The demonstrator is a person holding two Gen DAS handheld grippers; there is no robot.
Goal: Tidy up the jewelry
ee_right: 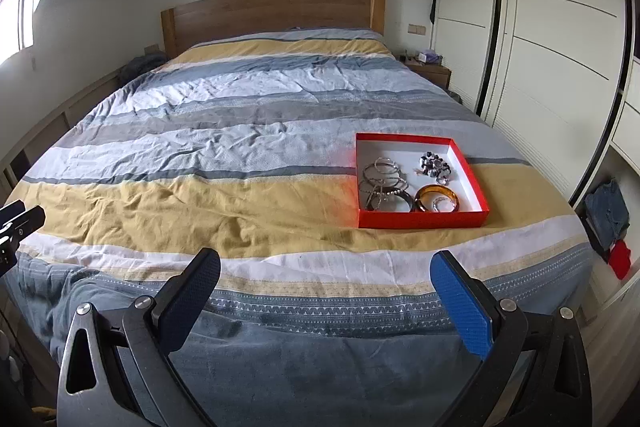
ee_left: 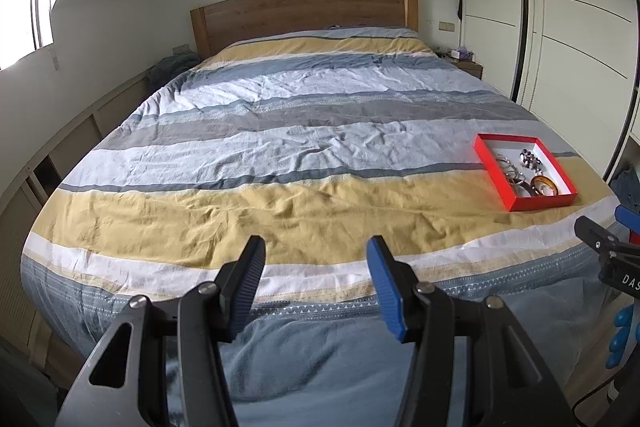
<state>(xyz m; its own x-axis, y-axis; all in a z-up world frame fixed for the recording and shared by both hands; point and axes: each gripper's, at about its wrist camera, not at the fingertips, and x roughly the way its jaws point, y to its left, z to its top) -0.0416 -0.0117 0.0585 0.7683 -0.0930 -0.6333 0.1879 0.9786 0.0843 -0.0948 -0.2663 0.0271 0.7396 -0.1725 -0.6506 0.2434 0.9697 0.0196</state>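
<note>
A bed (ee_right: 248,155) is being covered by a creased quilt striped in blue, grey, white and mustard, with a wooden headboard (ee_right: 272,15) behind it and white wardrobe doors (ee_right: 560,47) at the right. Near the foot of the bed, toward the right side, a shallow red box (ee_right: 424,221) with a white inside is being carried on the mustard stripe. The jewelry is being held in it: thin silver hoops (ee_right: 382,173), a dark bangle (ee_right: 390,205), a glossy amber bangle (ee_right: 436,199) and a beaded cluster (ee_right: 436,165). The left gripper (ee_left: 316,281) and right gripper (ee_right: 326,291) are being held over the bed's foot, jaws parted and empty, the right's wider.
</note>
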